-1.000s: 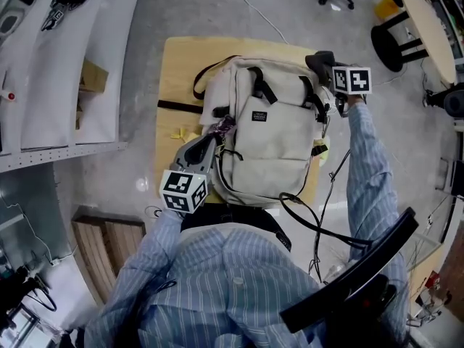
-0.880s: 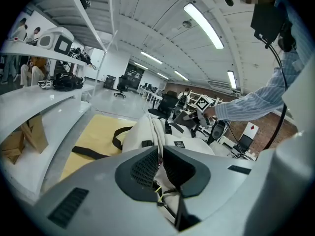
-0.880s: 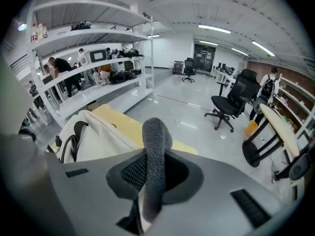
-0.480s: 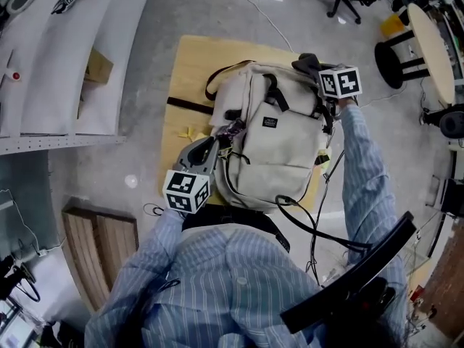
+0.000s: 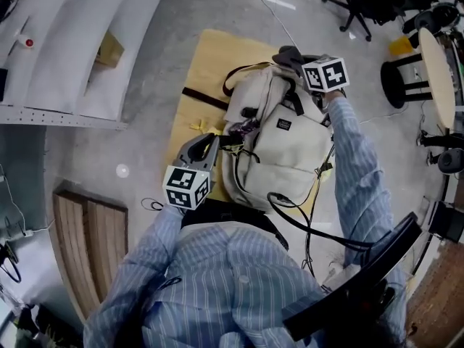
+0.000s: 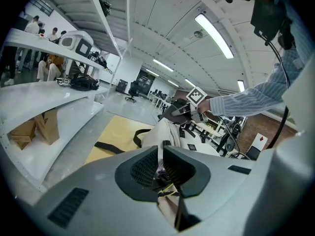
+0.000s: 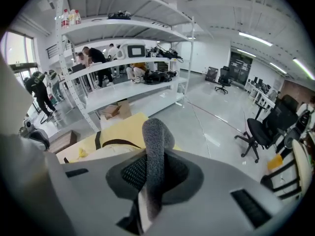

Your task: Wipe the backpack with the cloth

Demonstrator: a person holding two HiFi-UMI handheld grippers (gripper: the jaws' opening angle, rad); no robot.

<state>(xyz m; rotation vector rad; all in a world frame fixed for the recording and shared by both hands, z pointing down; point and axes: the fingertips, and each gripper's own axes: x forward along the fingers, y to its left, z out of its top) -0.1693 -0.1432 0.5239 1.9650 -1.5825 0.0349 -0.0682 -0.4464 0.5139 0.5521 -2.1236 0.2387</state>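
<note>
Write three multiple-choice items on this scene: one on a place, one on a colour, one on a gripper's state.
1. Where does the backpack lie?
A. in a sink
B. on the table
C. on a bed

2. What colour is the cloth?
A. grey
B. red
C. green

3. What is the right gripper doing?
A. open, empty
B. shut on nothing
C. shut on the cloth

Answers:
1. B, the head view shows it on the light wooden tabletop.
2. A, grey fabric stands up between the jaws.
3. C, the jaws clamp it on both sides.

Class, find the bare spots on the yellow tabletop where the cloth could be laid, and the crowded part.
Free: the yellow wooden tabletop corner beyond the black strap. Crowded: the right side, under the beige fabric backpack.
</note>
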